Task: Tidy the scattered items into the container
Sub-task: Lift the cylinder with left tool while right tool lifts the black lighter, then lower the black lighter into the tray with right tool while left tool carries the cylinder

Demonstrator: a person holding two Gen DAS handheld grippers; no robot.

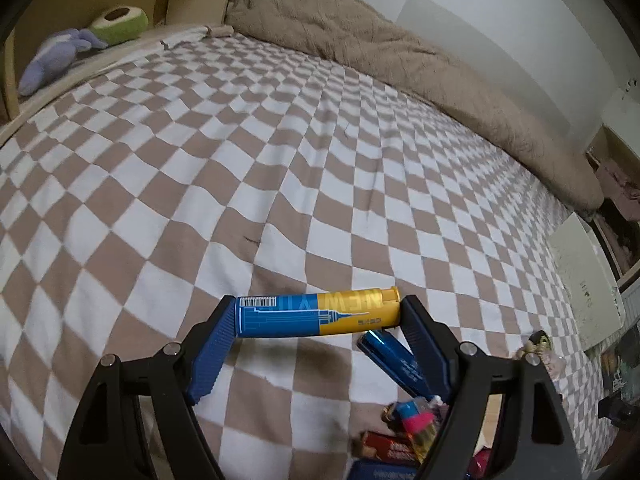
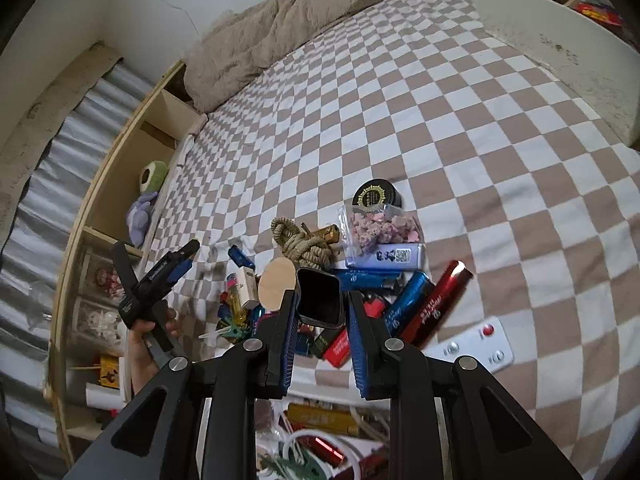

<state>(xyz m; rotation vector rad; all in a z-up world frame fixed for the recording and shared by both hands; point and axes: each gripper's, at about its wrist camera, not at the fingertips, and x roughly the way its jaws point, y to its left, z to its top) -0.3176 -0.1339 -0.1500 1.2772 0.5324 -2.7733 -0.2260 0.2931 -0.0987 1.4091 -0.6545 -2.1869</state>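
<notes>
I have a blue and yellow tube (image 1: 318, 317) pinched end to end in my left tongs (image 1: 318, 320), lifted above the brown and white checked bed sheet (image 1: 280, 160). The pads only touch its two ends, so I think it could twist and pop out if I swing too fast.

My right tongs (image 2: 320, 304) are pinching a small black box with rounded corners (image 2: 320, 298), held over the pile of loose things on the bed. It sits near the tips, so a bump could make it slide out.

The white container (image 2: 560, 52) is far off to the right in the right camera, well apart from the pile. That is a long trip, so I could drop something on the way.

The shiny red tube (image 2: 436, 304) and the white remote (image 2: 480, 346) lie near the pile's right side. If I swing low I might knock them.
</notes>
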